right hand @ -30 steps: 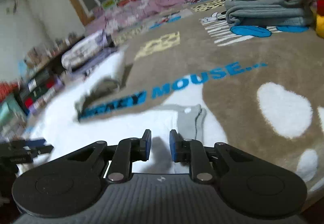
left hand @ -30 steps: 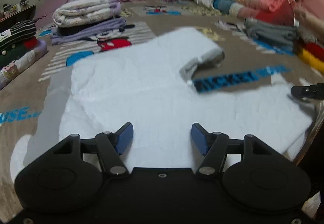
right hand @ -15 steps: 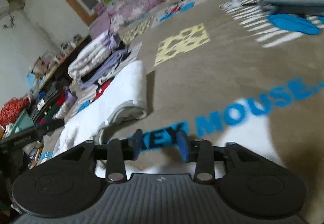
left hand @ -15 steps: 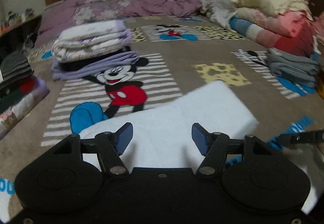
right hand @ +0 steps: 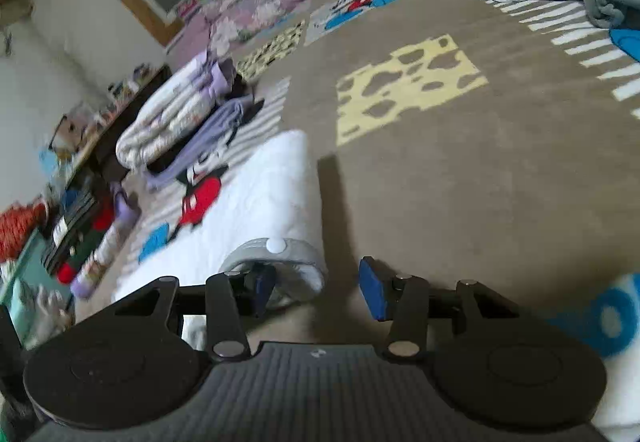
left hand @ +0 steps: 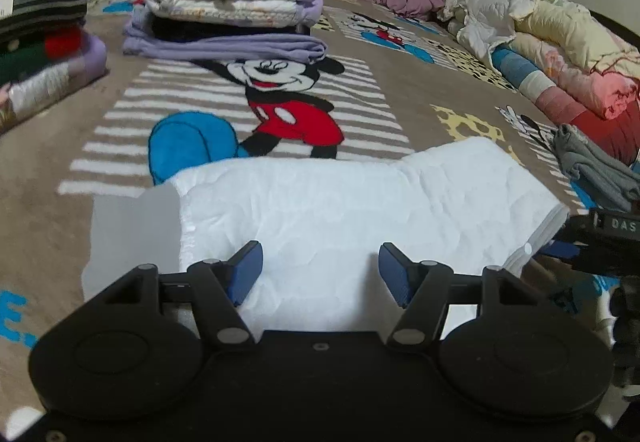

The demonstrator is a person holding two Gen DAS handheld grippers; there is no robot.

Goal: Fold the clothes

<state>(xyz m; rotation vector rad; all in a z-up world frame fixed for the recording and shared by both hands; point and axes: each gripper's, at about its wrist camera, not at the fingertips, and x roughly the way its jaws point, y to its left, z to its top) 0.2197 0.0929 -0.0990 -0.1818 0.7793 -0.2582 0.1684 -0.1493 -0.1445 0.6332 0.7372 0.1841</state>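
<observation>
Our left gripper (left hand: 320, 268) gapes wide above the white garment (left hand: 340, 202), gripping nothing. Our right gripper (right hand: 316, 288), jaws just opening, holds nothing beside its grey cuff (right hand: 276, 252)

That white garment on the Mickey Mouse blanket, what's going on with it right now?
A person with a handheld gripper in each hand is folding clothes. The white garment lies folded over on the cartoon blanket. The left gripper hangs open over its near edge, pads not pressing it. The right gripper has just been opening and stands beside the garment's grey cuff, with nothing gripped. Folded stacks sit further back.
</observation>
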